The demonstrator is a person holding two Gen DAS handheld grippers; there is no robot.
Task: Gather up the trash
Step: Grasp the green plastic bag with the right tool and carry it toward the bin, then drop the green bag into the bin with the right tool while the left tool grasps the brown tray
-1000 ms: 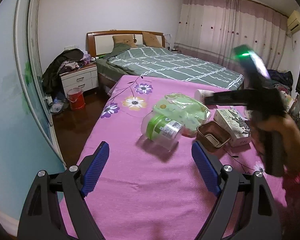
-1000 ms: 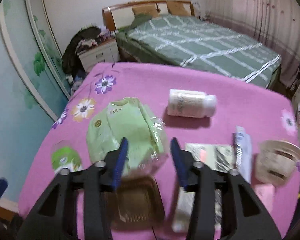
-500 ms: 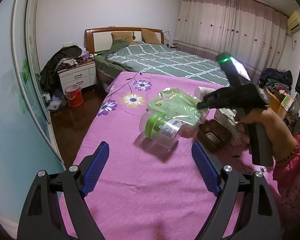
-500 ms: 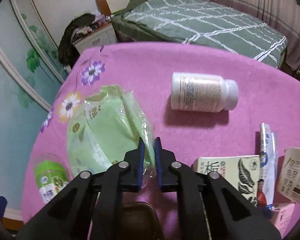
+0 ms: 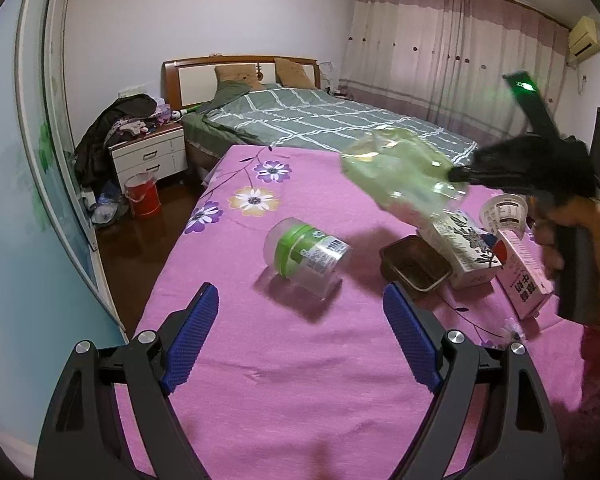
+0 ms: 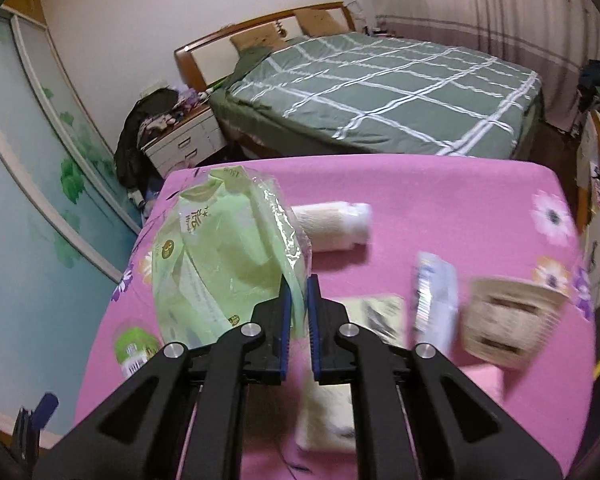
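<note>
Above the pink floral table (image 5: 300,380), my right gripper (image 6: 298,300) pinches the green plastic wrapper (image 6: 228,264) by one edge, holding it clear of the cloth. My left gripper (image 5: 300,320) hangs spread wide and empty, facing a green-labelled jar (image 5: 306,254) lying on its side beside a brown tray (image 5: 414,268) and cartons (image 5: 466,248).

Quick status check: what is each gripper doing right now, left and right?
Left gripper: open, holding nothing, hovering over the pink tablecloth.
Right gripper: shut on the green plastic bag, lifted off the cloth.
</note>
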